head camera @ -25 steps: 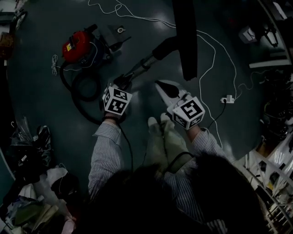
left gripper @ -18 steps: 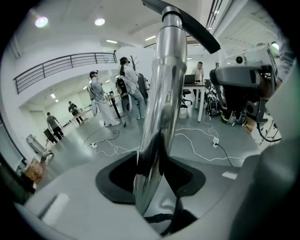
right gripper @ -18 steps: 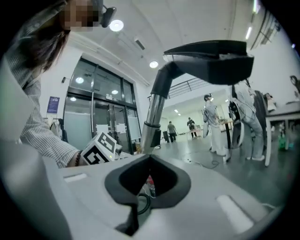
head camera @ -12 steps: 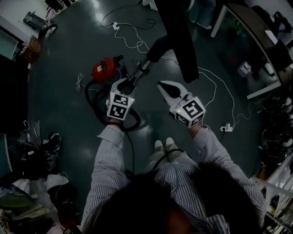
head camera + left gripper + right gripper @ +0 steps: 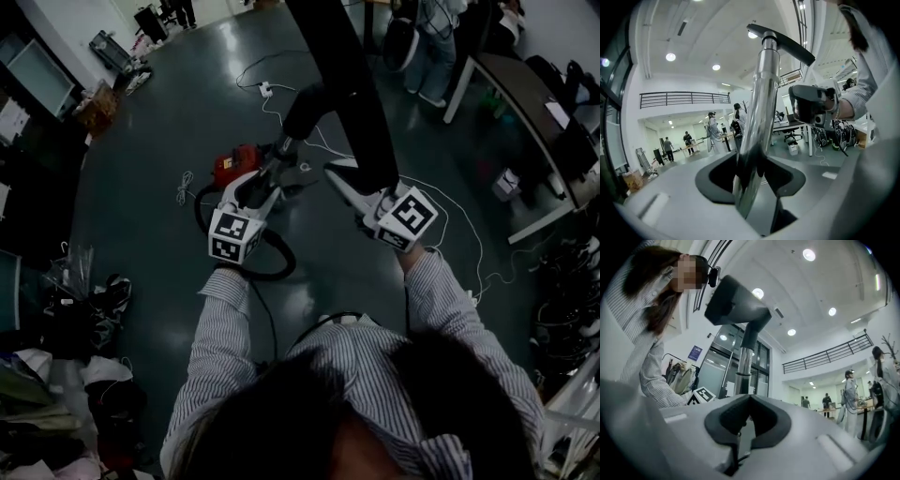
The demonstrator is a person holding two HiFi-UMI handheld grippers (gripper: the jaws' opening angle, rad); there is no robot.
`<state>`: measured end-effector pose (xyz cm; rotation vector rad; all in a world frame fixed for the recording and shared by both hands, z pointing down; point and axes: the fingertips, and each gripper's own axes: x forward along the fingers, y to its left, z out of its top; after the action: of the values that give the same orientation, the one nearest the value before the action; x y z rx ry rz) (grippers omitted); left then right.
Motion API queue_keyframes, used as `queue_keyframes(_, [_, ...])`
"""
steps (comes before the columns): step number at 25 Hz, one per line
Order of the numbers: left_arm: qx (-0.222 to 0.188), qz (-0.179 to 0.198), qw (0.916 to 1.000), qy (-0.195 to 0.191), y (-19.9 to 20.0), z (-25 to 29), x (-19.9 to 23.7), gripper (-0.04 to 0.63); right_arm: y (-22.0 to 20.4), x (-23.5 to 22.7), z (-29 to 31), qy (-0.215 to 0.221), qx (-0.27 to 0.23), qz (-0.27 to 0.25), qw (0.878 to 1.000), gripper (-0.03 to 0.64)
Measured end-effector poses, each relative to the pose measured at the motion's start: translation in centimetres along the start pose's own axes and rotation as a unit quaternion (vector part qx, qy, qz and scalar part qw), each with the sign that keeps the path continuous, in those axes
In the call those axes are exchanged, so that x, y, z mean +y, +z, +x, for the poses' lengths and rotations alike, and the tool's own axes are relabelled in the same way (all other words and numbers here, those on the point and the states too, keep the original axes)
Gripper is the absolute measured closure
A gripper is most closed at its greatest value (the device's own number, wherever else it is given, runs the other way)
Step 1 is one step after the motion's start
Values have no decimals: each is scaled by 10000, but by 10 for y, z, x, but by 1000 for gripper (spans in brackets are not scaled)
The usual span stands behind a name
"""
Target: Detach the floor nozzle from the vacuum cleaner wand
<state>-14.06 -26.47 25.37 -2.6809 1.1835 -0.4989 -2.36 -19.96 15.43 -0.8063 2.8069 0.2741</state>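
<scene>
The vacuum's metal wand (image 5: pixel 279 152) is lifted off the floor and slants up toward me. Its long black floor nozzle (image 5: pixel 349 84) is on the wand's top end, close to my head. My left gripper (image 5: pixel 255 184) is shut on the wand (image 5: pixel 757 108), which runs up between its jaws to the nozzle (image 5: pixel 783 41). My right gripper (image 5: pixel 341 178) is shut with nothing between its jaws, just right of the wand and below the nozzle. In the right gripper view the wand (image 5: pixel 744 363) and nozzle (image 5: pixel 735 301) rise just beyond the right gripper (image 5: pixel 740 425).
The red vacuum body (image 5: pixel 234 161) lies on the dark floor with its black hose (image 5: pixel 274 262) looped beside it. A white cable (image 5: pixel 469 253) trails right. A desk (image 5: pixel 525 103) stands at the right, clutter (image 5: pixel 66 319) at the left, and people (image 5: pixel 712 131) far off.
Both grippers have risen well above the floor, the left carrying the wand up. The nozzle now stands higher and closer to my head. The right gripper has rolled.
</scene>
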Motion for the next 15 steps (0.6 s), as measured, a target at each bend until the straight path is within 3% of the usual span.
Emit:
queue_keyframes(8, [-741,-113,9964,-405,23,-46,-13,408,61,24,7,945,-663,-77,9933,615])
queue_keyframes(15, [-862,-357,9931,-713,5,-54,-25,405,95,39,14,1575,-999,-106,9824,614])
